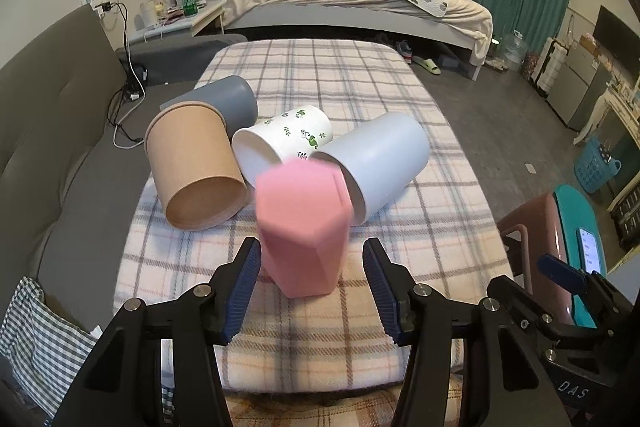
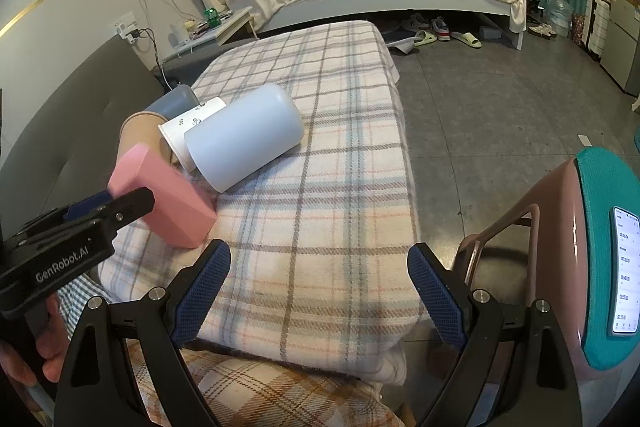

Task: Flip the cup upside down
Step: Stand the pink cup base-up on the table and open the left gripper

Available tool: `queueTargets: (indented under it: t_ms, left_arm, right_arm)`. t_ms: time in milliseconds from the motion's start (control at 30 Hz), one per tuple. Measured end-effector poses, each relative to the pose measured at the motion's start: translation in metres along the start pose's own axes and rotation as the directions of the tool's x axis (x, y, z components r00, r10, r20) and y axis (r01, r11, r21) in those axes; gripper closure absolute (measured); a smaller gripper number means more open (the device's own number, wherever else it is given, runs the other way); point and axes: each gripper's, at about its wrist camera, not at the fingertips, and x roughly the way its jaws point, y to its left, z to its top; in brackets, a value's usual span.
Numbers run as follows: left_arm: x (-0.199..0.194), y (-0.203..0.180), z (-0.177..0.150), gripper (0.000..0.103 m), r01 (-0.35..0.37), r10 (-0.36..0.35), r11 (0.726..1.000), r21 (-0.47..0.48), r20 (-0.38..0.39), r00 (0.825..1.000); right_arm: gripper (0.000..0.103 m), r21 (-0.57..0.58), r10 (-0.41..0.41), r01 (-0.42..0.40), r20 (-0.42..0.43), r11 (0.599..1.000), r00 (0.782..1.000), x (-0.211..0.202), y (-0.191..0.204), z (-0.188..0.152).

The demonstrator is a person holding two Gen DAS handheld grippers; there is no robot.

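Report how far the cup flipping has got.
Done, apparently: the pink cup stands closed end up on the plaid blanket, blurred and slightly tilted. In hand: nothing; the left gripper brackets it, open, and the right gripper is open and idle. Left: four cups lie sideways, among them the tan cup.

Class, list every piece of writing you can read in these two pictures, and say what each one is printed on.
"GenRobot.AI": on the left gripper's black body, right wrist view.
"DAS": on the right gripper's black body, left wrist view.
Phone screen: rows of numbers, too small and blurred to read.
White cup: leaf pattern only, no words.
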Motion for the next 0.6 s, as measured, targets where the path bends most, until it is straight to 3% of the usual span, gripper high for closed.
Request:
queueTargets:
  t_ms: [333, 600]
  left_arm:
    - [-0.003, 0.004, 0.001, 0.047, -0.009, 0.009, 1.000, -0.003, 0.014, 1.000]
    - [-0.043, 0.010, 0.008, 0.047, 0.010, -0.009, 1.000, -0.010, 0.098, 0.995]
  right_arm:
    - [0.013, -0.002, -0.004, 0.004, -0.001, 1.000, 1.000, -0.001, 0.001, 0.000]
    - [0.013, -0.031, -0.017, 0.019, 0.065, 0.999, 0.998, -0.036, 0.015, 0.005]
